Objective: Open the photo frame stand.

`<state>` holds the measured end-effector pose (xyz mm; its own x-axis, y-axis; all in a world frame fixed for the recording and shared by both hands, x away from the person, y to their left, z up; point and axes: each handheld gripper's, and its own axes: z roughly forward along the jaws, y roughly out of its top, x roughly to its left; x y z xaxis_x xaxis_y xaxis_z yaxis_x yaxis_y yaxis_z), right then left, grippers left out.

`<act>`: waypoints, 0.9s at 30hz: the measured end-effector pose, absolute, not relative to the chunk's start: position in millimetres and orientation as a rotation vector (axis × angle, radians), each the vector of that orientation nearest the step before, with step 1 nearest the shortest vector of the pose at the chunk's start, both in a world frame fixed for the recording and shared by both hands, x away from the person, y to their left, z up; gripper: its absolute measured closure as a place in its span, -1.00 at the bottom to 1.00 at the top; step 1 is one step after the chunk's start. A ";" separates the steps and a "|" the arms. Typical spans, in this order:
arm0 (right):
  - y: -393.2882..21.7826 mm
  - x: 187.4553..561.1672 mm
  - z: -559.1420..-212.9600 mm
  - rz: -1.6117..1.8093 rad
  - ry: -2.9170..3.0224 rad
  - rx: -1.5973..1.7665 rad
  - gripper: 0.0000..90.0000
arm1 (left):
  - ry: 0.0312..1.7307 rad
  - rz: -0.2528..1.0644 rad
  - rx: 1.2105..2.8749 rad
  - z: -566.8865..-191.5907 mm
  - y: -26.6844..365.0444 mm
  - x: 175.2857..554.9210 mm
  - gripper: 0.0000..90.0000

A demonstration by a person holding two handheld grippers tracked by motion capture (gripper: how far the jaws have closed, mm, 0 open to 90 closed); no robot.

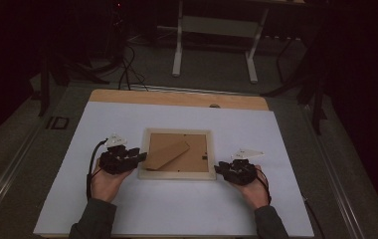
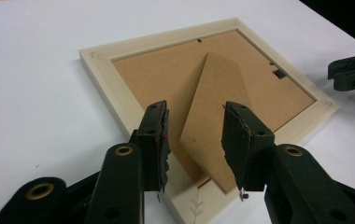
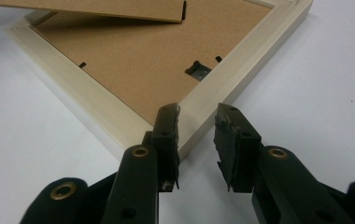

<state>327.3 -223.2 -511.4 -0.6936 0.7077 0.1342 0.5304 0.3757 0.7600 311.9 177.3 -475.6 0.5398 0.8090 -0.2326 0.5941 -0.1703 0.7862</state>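
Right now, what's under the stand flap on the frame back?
The flap is lifted off the brown backing board, with bare board under its raised edge. Near the hinge it covers the board. The frame lies face down.

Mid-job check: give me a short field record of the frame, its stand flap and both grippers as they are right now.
frame: picture frame lies face down on the white table
backing: brown backing board set in the frame
stand: stand flap lifted off the board
left gripper: open, jaws astride the flap's end, pads not pressing it
right gripper: open, at the frame's near right corner, one jaw over the rail
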 end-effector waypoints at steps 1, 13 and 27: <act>-223.3 327.3 -511.2 1.217 2.420 1.107 0.52 | 1.144 0.286 1.871 -475.1 176.8 314.2 0.37; -223.1 327.1 -511.0 1.220 2.420 1.100 0.47 | 1.074 0.162 1.942 -476.9 163.0 343.5 0.31; -224.1 327.6 -511.6 1.218 2.427 1.101 0.46 | 1.011 0.027 2.019 -485.7 146.4 366.7 0.12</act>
<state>327.6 -224.1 -511.6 -0.6984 0.7029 0.1348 0.5281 0.3790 0.7599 366.7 146.4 -485.7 0.6722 0.6636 -0.3284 0.6448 -0.3066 0.7002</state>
